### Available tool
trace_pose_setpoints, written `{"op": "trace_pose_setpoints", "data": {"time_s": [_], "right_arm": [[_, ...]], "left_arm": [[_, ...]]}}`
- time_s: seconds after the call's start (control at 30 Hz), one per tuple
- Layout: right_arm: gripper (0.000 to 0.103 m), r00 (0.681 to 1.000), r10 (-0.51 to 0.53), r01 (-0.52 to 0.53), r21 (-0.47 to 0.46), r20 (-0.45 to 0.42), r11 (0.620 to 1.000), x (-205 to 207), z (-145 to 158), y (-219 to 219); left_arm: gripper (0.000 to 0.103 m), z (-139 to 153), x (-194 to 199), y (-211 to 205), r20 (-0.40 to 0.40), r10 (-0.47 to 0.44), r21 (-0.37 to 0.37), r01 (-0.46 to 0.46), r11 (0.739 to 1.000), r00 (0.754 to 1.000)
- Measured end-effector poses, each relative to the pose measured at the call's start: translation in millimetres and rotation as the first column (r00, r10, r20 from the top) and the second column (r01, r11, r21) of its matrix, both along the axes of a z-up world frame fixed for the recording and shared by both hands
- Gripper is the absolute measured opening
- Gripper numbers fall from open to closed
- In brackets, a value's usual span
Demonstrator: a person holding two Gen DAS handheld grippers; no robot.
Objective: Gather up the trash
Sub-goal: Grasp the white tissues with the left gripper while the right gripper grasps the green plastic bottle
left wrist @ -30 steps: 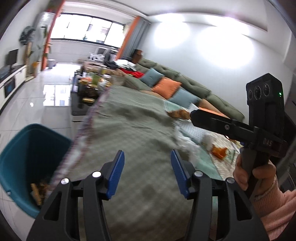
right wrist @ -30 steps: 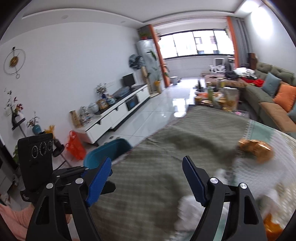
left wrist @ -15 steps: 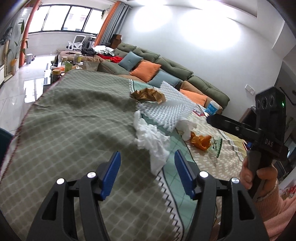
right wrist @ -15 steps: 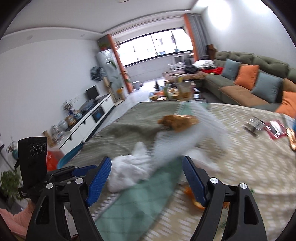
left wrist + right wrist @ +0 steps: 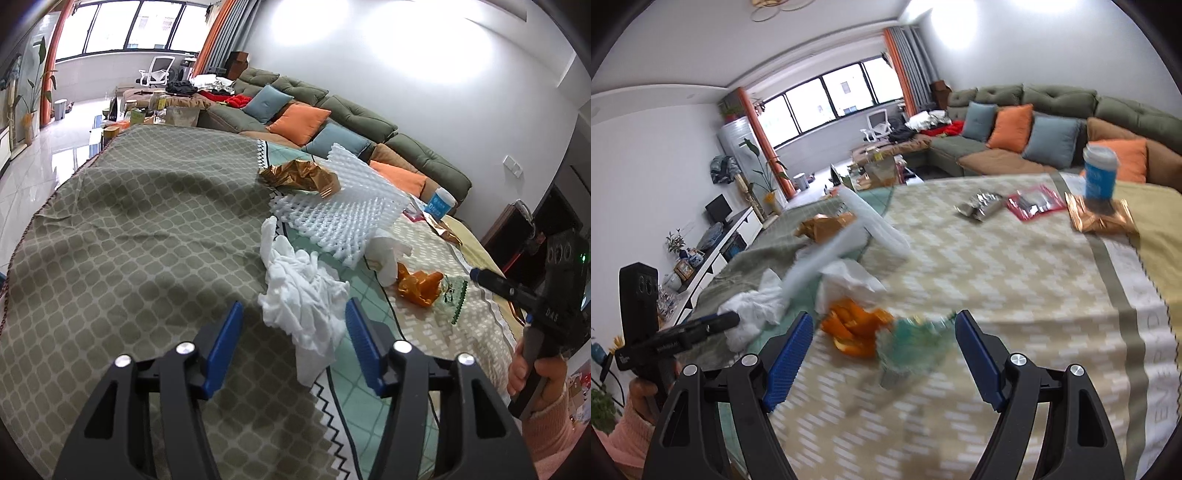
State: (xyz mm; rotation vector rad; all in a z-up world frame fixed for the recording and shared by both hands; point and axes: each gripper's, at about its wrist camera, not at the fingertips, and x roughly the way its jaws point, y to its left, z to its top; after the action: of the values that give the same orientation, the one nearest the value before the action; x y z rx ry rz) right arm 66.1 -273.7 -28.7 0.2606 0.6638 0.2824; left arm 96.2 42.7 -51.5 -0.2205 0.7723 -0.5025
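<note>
Trash lies on a cloth-covered table [image 5: 129,236]. My left gripper [image 5: 293,339] is open and empty, its jaws either side of a crumpled white tissue [image 5: 306,295], just short of it. Beyond lie white foam netting [image 5: 340,218], a gold wrapper [image 5: 299,177], orange peel [image 5: 417,286] and a clear green-printed bag [image 5: 452,295]. My right gripper [image 5: 884,354] is open and empty, low over the blurred clear bag [image 5: 912,339] beside the orange peel [image 5: 853,328]. The tissue [image 5: 750,310] and the foam netting [image 5: 849,236] lie to its left.
Farther on the table are a blue paper cup [image 5: 1100,173] on a gold packet [image 5: 1100,219], a red packet [image 5: 1036,202] and a silver wrapper [image 5: 979,206]. A green sofa [image 5: 354,118] with cushions runs behind the table. A TV cabinet [image 5: 716,247] stands at left.
Both grippers swung right, from the bin side of the table to the trash pile. The teal bin left the views. The left gripper closed in on the white tissue, the right on the bag and peel.
</note>
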Motion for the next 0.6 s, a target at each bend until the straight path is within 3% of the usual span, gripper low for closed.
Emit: {"op": "trace_pose_setpoints", "data": {"time_s": [0.2,0.43,0.6], "right_arm": [[0.078,0.998,0.003,-0.003,0.000,-0.058,1.000,-0.3,-20.4,0.9],[0.058,0.996,-0.018,0.019,0.012,-0.084,1.000,-1.2,-27.9,-4.5],[0.042,0.995,-0.038,0.041,0.035,-0.091,0.999,-3.4,-27.5,-15.5]], "left_arm": [[0.040,-2.9,3.4,-7.0,-0.022,-0.015,0.006,0.015,1.000,1.000],[0.019,-1.8,2.8,-8.6,-0.024,-0.029,0.010,0.030,1.000,0.999],[0.012,0.6,0.4,-7.7,-0.013,-0.037,0.002,0.037,0.999,0.999]]}}
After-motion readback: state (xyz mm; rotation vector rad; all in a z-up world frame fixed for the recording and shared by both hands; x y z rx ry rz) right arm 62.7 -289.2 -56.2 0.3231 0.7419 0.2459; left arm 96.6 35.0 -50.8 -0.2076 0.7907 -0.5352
